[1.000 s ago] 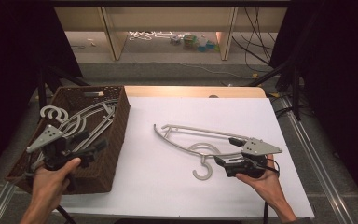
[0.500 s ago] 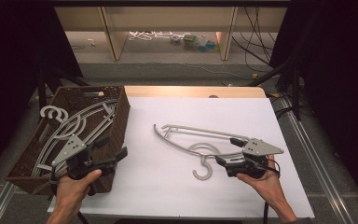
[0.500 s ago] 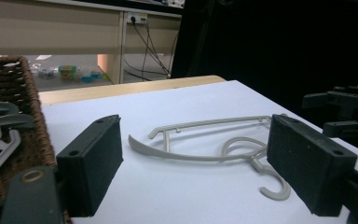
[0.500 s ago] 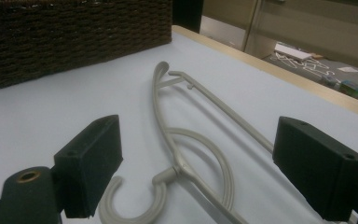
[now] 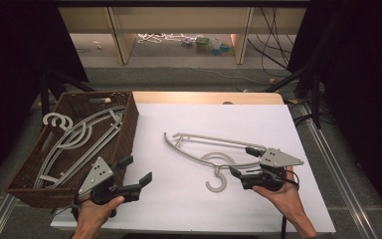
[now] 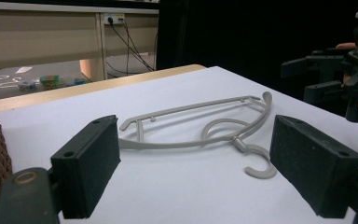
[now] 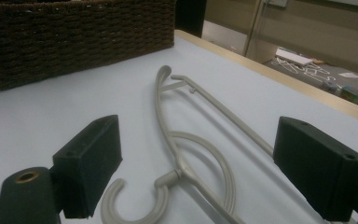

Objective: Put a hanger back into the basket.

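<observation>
Tongs: both are held wide and empty — the left gripper (image 5: 132,178) beside the wicker basket (image 5: 124,137), the right gripper (image 5: 242,164) at the hanger's right end.
Hanger: a grey plastic hanger (image 5: 206,149) is seen flat on the white table (image 5: 179,209), its hook (image 5: 216,183) turned toward the person, well apart from the basket.
Basket: more hangers (image 5: 74,139) are stacked inside.
Risk: the thin arm could be pinched off-centre — the hanger would likely swing, slip free, or be snagged on the basket rim.
</observation>
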Demonstrator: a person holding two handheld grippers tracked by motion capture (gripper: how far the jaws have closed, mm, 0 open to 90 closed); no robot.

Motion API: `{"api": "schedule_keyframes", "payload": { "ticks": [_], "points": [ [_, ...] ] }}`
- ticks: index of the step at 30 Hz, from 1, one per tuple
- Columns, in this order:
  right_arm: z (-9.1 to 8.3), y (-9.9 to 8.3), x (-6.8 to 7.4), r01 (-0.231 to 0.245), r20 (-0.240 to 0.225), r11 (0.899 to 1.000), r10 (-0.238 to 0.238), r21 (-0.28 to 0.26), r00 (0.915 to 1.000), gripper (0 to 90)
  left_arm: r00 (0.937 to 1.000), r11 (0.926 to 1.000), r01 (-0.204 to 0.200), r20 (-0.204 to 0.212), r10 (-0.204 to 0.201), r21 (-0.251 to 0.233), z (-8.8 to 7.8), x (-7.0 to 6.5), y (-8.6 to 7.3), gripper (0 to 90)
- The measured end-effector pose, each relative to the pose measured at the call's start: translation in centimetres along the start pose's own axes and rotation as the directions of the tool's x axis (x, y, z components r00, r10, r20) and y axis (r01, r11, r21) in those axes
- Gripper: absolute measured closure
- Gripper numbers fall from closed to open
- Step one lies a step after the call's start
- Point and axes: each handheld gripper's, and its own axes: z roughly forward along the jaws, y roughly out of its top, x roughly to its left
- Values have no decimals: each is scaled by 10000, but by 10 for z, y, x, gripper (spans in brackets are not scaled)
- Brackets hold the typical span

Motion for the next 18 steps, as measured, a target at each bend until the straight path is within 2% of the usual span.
{"api": "schedule_keyframes", "payload": {
  "ticks": [3,5,8,9,10,11,12,14,18],
  "points": [
    [0,0,0,57,14,10000,-57,62,10000,161,9996,9996,-260,-142,262,136,1,0,-6,158],
    [0,-1,0,82,-131,9999,-80,114,9999,161,9996,9993,-281,-91,283,254,3,0,-9,158],
    [0,-2,-1,148,-4,9998,-148,119,9999,161,9992,9988,-374,-146,378,303,4,1,-13,158],
    [0,-2,-1,212,-96,9994,-209,261,9997,160,9995,9989,-281,-156,287,372,4,1,-14,158],
    [0,-2,-1,312,-114,9987,-307,398,9995,161,9999,9994,-16,-123,20,340,4,1,-16,158],
    [2,-2,-2,553,-122,9976,-549,405,9984,164,9999,9995,81,-106,-77,314,5,1,-17,158],
    [2,-2,-2,662,-196,9960,-651,608,9977,163,9999,9992,19,-154,-13,393,5,1,-17,158],
    [4,-3,-2,740,-342,9949,-718,684,9968,163,9996,9986,-229,-162,237,467,7,0,-18,158],
    [12,-5,-8,897,-591,9886,-830,1205,9948,165,9991,9976,-383,-147,392,581,7,-1,-20,159]
  ]
}}
